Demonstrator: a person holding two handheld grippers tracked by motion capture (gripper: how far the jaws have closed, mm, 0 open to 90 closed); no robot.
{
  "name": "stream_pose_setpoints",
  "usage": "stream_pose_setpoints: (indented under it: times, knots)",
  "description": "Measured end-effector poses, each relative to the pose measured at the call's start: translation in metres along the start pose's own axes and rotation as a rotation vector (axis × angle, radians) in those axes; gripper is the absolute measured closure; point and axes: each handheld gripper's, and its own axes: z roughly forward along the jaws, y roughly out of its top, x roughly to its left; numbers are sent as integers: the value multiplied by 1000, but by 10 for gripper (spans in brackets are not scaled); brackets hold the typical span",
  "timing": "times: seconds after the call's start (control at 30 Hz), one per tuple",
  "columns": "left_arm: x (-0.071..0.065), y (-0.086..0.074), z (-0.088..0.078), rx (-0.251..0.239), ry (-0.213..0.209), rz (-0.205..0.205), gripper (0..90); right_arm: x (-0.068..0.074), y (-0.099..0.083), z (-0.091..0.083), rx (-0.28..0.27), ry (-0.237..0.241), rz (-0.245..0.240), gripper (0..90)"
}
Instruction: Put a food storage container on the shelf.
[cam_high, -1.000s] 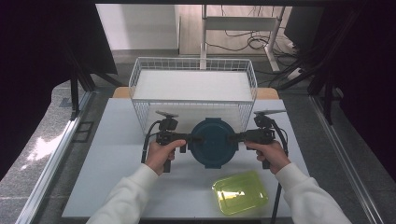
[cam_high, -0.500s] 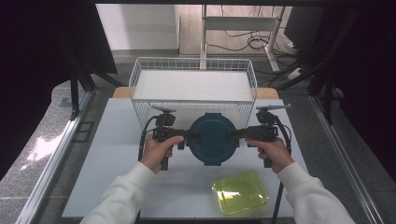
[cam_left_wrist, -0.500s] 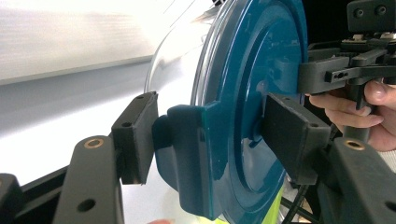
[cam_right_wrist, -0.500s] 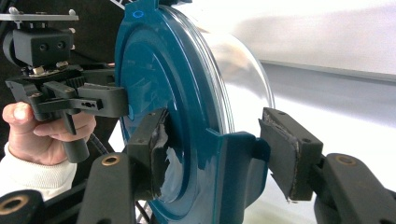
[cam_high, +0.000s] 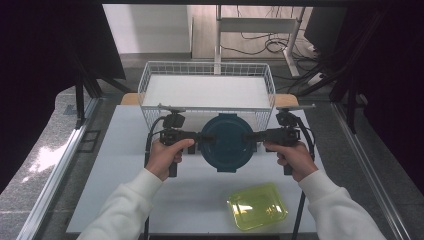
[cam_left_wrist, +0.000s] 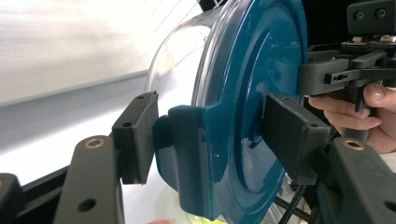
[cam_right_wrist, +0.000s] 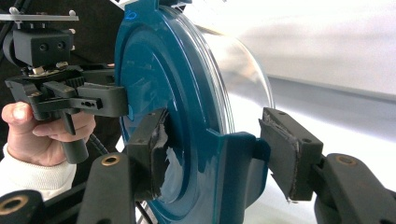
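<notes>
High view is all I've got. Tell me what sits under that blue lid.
Observer: A clear bowl. The blue lid is seated on it, as the left gripper view shows from the side.
Operator: Report the left gripper's grip.
Observer: The left gripper straddles a latch tab, with one jaw on the tab's underside and the other against the lid's top face.
Operator: Check the right gripper's pads.
Observer: The right gripper clamps the opposite tab the same way. Its pad on the lid face looks torn.
</notes>
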Motion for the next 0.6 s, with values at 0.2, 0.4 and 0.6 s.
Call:
stream_pose_setpoints:
  times: [0.2,0.4,0.6]
  knots:
    - [1,12,-11,-18,-2,-5,378,11,13,1,-7,-3,-10,425]
    - [-1,29,-24,-42,10,12,379,21,32,3,-12,10,-24,426]
    - [0,46,-33,-57,13,14,382,28,51,5,-22,17,-37,426]
